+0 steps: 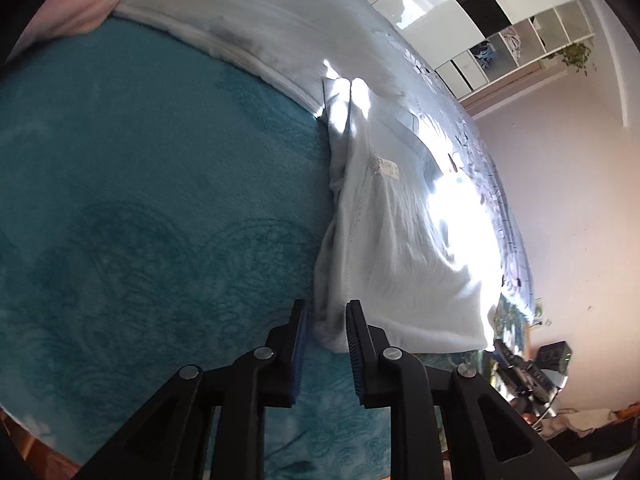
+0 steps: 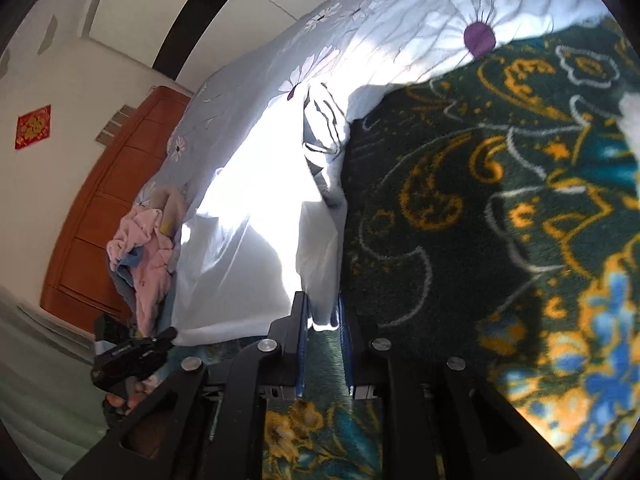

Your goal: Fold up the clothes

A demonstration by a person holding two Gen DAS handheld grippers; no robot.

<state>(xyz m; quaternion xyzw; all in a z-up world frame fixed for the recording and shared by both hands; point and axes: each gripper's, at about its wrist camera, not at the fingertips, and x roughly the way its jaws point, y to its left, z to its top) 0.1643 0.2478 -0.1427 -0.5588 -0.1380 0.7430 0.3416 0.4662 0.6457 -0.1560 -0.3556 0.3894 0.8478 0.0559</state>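
My left claw [image 1: 326, 320] straddles the white garment's [image 1: 400, 248] near corner on the teal blanket [image 1: 140, 200], jaws parted. Right claw [image 2: 322, 314] likewise brackets the opposite corner, seemingly not clamped; glare obscures contact. Paired corners suit lifting a fold.

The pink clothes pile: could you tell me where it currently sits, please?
In the right wrist view the pink clothes pile lies left of centre, beside the white garment and before the wooden cabinet.
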